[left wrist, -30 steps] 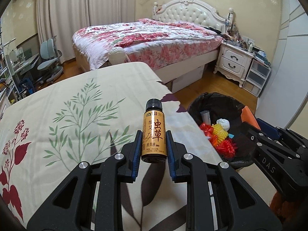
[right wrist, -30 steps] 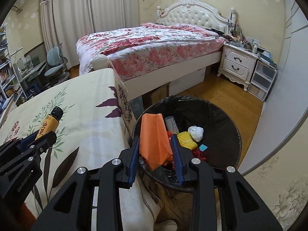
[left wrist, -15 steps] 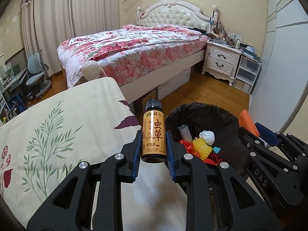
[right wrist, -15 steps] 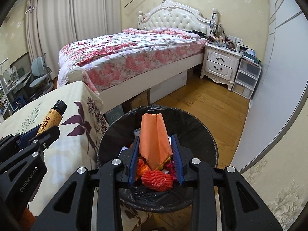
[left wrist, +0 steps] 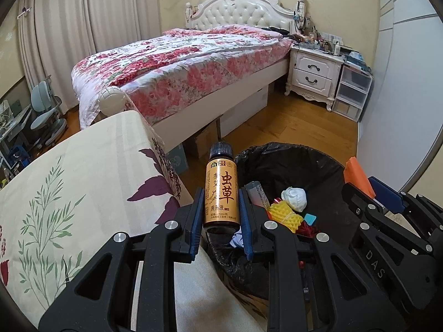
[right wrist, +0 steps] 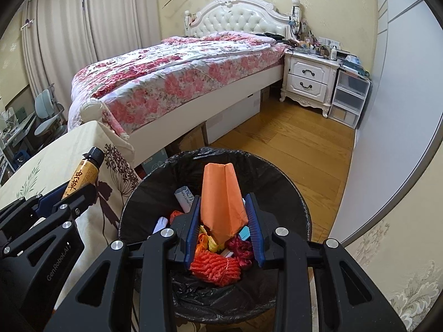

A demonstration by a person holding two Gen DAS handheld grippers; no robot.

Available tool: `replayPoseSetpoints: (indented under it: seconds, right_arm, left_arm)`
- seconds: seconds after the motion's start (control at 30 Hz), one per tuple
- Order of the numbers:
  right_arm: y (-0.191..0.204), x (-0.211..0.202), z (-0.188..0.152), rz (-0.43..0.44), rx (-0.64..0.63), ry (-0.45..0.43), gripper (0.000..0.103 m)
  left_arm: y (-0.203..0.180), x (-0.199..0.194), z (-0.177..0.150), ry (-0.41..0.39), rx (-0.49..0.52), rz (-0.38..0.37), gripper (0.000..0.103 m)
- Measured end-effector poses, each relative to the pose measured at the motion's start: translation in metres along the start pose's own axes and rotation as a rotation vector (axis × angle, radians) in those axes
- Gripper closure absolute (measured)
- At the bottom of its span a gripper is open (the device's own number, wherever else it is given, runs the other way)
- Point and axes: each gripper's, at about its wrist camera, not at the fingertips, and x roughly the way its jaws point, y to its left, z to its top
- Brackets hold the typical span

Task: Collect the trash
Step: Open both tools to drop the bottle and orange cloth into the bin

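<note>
My left gripper point(left wrist: 221, 213) is shut on a small amber bottle point(left wrist: 221, 196) with a black cap and gold label, held upright above the near rim of the black-lined trash bin point(left wrist: 290, 152). My right gripper point(right wrist: 223, 215) is shut on a folded orange paper point(right wrist: 223, 196) and holds it over the middle of the same bin point(right wrist: 193, 157). The bin holds a white paper wad point(left wrist: 294, 198), a yellow foam net point(left wrist: 282, 213), red netting point(right wrist: 214, 267) and a rolled paper tube point(right wrist: 184, 197). The bottle point(right wrist: 83, 171) and left gripper also show at the left of the right wrist view.
A table with a cream leaf-print cloth point(left wrist: 83, 179) is left of the bin. A bed with a floral cover point(left wrist: 180, 66), a white nightstand point(left wrist: 314, 72) and plastic drawers point(left wrist: 351, 94) stand beyond on the wooden floor point(left wrist: 290, 121). A white wall point(right wrist: 387, 138) curves along the right.
Both grippers have moved right, off the table and toward the bin. The bottle is now above the bin's near rim and the orange paper is over the bin's middle.
</note>
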Motion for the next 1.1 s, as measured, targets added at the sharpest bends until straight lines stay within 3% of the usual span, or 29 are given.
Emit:
replayPoseSetpoints:
  seconds: [0.67, 0.8, 0.9, 1.1]
  right_arm:
    - [-0.011, 0.017, 0.004, -0.016, 0.029, 0.029, 0.069]
    - [-0.011, 0.019, 0.005, -0.021, 0.030, 0.029, 0.066]
    - [-0.012, 0.018, 0.005, -0.029, 0.030, 0.024, 0.060]
    - [-0.015, 0.011, 0.005, -0.051, 0.034, 0.004, 0.048]
  left_arm:
    - [-0.012, 0.031, 0.005, 0.066, 0.022, -0.017, 0.078]
    - [-0.011, 0.031, 0.007, 0.061, 0.020, -0.019, 0.058]
    - [-0.012, 0.029, 0.007, 0.058, 0.021, -0.020, 0.054]
    - [-0.004, 0.023, 0.008, 0.035, -0.013, -0.007, 0.029]
